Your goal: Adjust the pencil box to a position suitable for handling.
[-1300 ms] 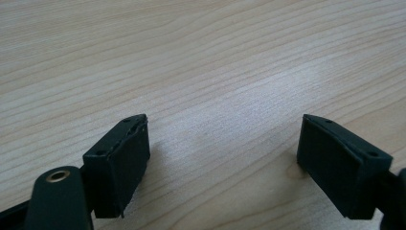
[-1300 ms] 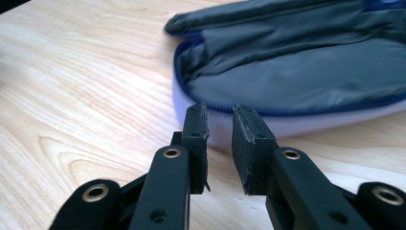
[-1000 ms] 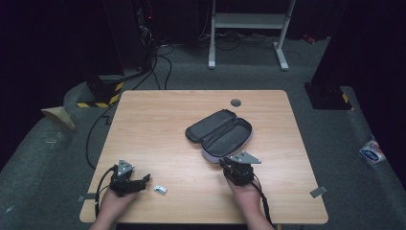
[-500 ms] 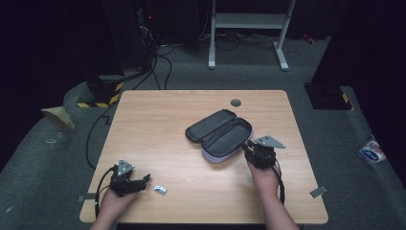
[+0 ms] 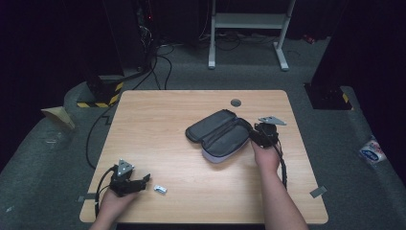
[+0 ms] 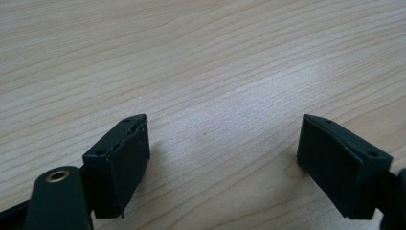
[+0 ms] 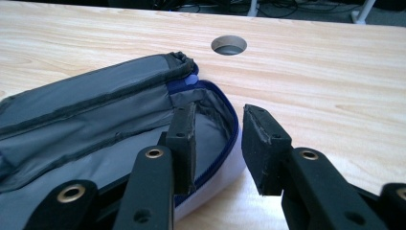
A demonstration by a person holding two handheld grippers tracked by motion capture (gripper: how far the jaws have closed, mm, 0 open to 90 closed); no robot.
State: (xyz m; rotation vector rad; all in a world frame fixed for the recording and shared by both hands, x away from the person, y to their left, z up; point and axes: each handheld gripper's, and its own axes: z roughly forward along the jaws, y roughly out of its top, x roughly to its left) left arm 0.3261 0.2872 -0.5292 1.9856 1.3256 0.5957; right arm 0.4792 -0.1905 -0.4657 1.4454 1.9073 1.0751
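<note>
We can't make out a single readable word, number or brand anywhere. The blue-and-white packet [image 5: 371, 154] on the floor, well off to the right of the right claw [image 5: 258, 134], carries some print, but it's too small and blurred for us to read. Black-and-yellow hazard stripes [image 5: 103, 96] mark the block on the floor, far beyond the left claw [image 5: 143, 179].

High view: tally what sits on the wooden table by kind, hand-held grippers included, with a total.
Open grey zip case: 1
Small silver-blue item, too small to identify: 1
Left hand-held gripper, jaws open: 1
Right hand-held gripper, jaws opening astride the case's rim: 1
Total: 4
</note>
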